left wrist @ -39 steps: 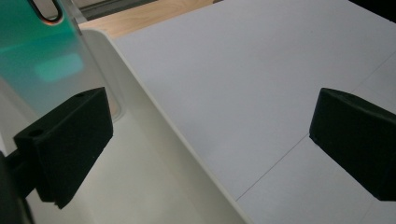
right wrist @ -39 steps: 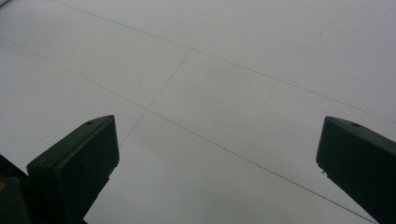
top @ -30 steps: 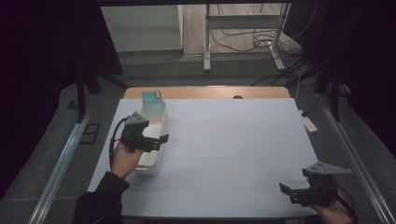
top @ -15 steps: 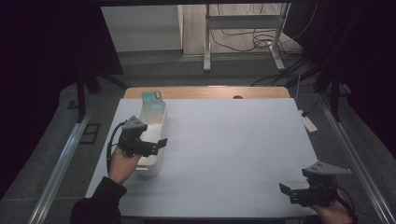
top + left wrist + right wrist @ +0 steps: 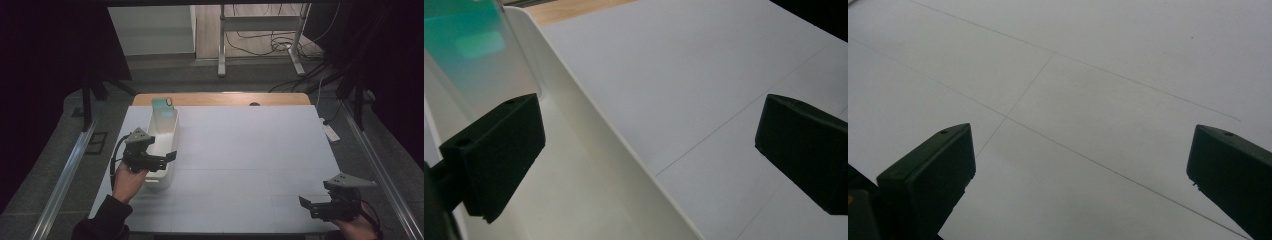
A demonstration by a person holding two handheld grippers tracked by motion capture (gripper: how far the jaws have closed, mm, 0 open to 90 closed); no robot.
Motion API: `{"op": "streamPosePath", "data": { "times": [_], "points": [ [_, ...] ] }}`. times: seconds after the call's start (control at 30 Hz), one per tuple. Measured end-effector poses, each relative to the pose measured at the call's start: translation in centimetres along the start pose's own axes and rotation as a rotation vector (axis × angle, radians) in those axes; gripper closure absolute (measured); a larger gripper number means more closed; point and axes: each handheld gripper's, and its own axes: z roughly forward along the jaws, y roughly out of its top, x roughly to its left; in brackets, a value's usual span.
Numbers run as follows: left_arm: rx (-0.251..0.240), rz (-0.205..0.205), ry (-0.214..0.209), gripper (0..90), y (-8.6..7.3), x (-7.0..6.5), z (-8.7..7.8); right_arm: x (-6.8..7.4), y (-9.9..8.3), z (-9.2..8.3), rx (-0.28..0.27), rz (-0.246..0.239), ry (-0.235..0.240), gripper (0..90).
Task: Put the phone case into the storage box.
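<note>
Left tool [image 5: 167, 156] spread wide, straddling right wall of white bin [image 5: 589, 150]; green-topped clear case [image 5: 162, 102] ahead inside. Careless closing could tip bin. Right tool [image 5: 306, 204] wide, over bare surface [image 5: 250, 150].

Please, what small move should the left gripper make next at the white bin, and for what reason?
Probably close the left gripper on the long wall of the white bin. Its jaws are wide open and straddle that wall, one inside the bin, one over the table, and nothing is held. The right gripper is open over bare table, far from the bin.
</note>
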Motion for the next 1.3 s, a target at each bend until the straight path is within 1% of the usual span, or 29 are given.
{"op": "streamPosePath", "data": {
  "times": [0.37,0.7,1.0,1.3],
  "points": [
    [-0.006,-0.011,0.006,0.3,-0.9,-0.2,-1.2,0.0,0.0,0.0,0.002,-0.001,0.001,0.0],
    [-0.012,-0.015,0.014,0.3,-1.6,-0.6,-2.2,0.0,0.0,0.0,0.002,-0.001,0.001,0.0],
    [-0.016,-0.017,0.012,0.1,-2.2,-0.9,-3.0,0.0,0.0,0.0,0.002,-0.001,0.001,0.0],
    [-0.011,-0.017,0.027,0.0,-2.9,-1.2,-3.8,0.0,0.0,0.0,0.003,-0.001,0.0,0.0]
  ]
}}
